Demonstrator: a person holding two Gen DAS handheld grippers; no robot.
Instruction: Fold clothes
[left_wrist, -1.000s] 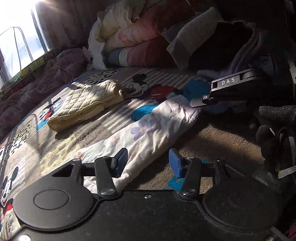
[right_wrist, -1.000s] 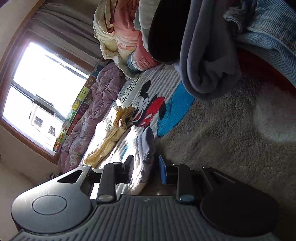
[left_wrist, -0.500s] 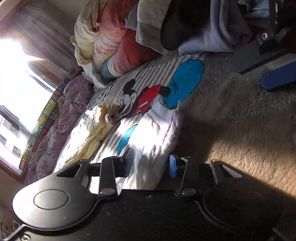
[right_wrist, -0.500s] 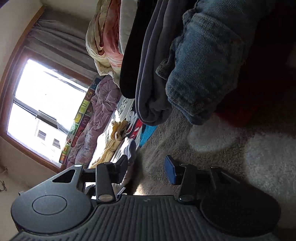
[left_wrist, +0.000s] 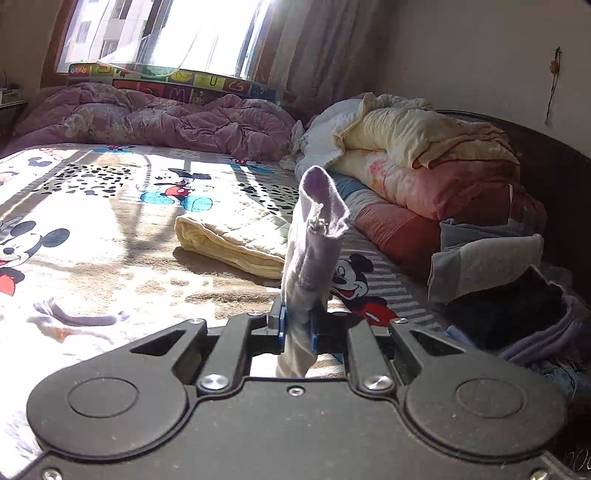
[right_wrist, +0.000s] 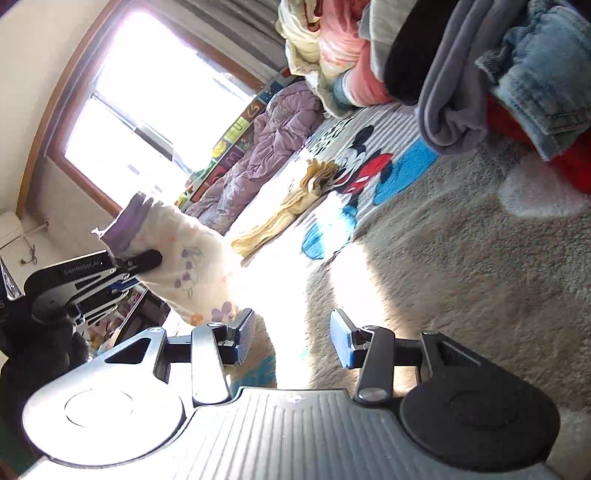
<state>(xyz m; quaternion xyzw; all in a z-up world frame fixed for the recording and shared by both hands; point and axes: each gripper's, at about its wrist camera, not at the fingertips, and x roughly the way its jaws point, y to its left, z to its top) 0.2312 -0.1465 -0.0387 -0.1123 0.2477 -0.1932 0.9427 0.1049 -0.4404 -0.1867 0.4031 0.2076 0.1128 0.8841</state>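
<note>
Below me, the cartoon-mouse blanket (left_wrist: 110, 206) fills both views; only my right camera shows the jeans (right_wrist: 535, 74). My left gripper (left_wrist: 297, 325) has just closed onto the white floral garment (left_wrist: 310, 258), lifted off the blanket. My right gripper (right_wrist: 291, 339), jaws just widened, holds nothing. Lettering on the left tool is too blurred to read.

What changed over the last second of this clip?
The left gripper closed on the floral garment and lifted it off the bed. The right gripper opened and let it go; nothing sits between its jaws now. The yellow folded piece stayed put.
</note>
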